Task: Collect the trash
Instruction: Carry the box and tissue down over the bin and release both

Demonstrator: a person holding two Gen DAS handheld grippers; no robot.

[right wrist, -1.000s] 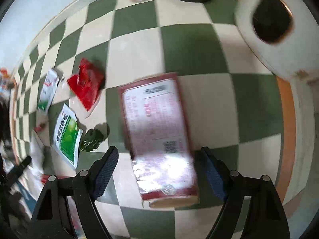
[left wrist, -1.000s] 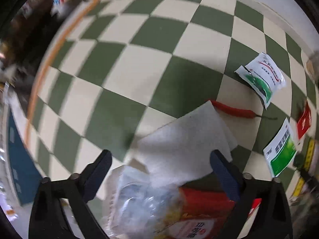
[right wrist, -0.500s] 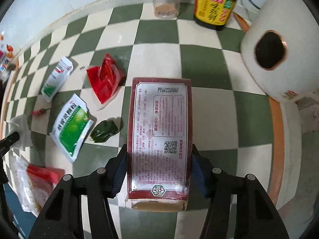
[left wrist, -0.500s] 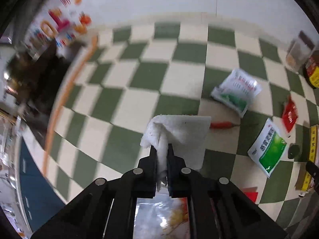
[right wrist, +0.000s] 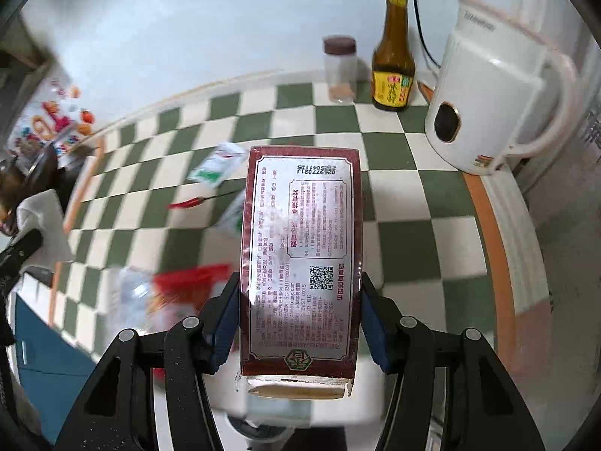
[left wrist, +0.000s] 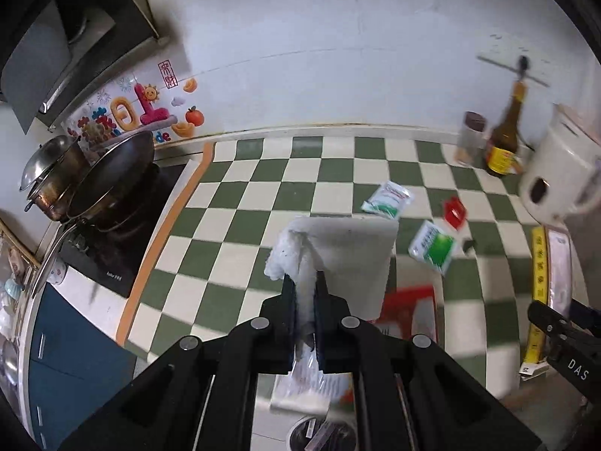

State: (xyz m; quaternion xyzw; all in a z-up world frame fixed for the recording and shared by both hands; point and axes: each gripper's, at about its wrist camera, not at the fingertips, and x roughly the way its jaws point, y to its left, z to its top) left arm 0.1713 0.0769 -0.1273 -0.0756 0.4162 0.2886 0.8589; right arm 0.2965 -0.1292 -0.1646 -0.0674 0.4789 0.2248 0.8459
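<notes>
As both hands hung above the green-and-cream checked counter, the left gripper was clenched on a crumpled white paper towel, held in the air; the right gripper squeezed the sides of a dark red foil-labelled carton; a green-and-white sachet, a red wrapper and a red chilli lay uncollected below; the limp towel, pinched at one bunched corner, risked slipping free; the glossy carton could slide from its pads if tilted.
</notes>
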